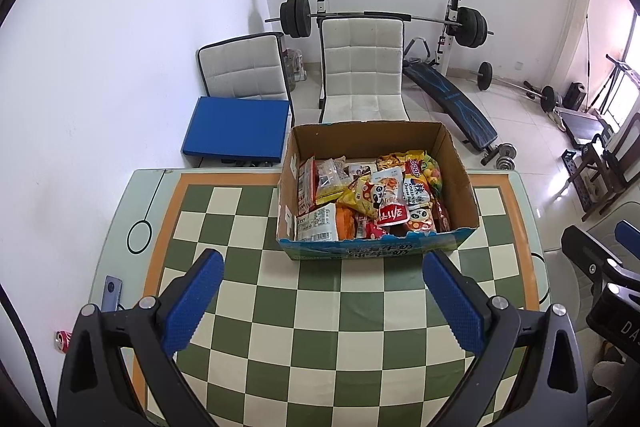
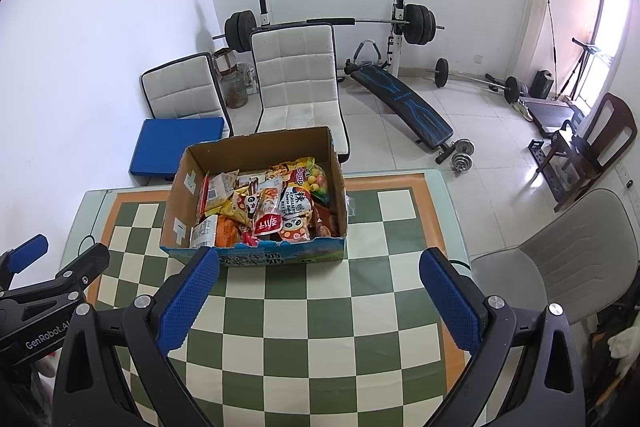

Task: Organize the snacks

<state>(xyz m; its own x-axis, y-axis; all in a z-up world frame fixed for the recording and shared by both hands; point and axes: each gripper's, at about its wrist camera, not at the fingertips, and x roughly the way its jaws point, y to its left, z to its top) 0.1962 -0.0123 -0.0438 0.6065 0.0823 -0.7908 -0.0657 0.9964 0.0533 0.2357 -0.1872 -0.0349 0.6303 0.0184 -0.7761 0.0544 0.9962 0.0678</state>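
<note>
Both claws spread wide and holding nothing, snack box (image 1: 376,195) dead ahead of the left claw (image 1: 324,301), ahead-left of the right claw (image 2: 318,301), so left nearer probably.

One box (image 1: 460,163), two white chairs (image 1: 362,75)

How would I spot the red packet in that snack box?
On the checkered table stands an open cardboard box full of snacks. Near its front wall lies the red packet; unlike its neighbours, it carries big white lettering.
</note>
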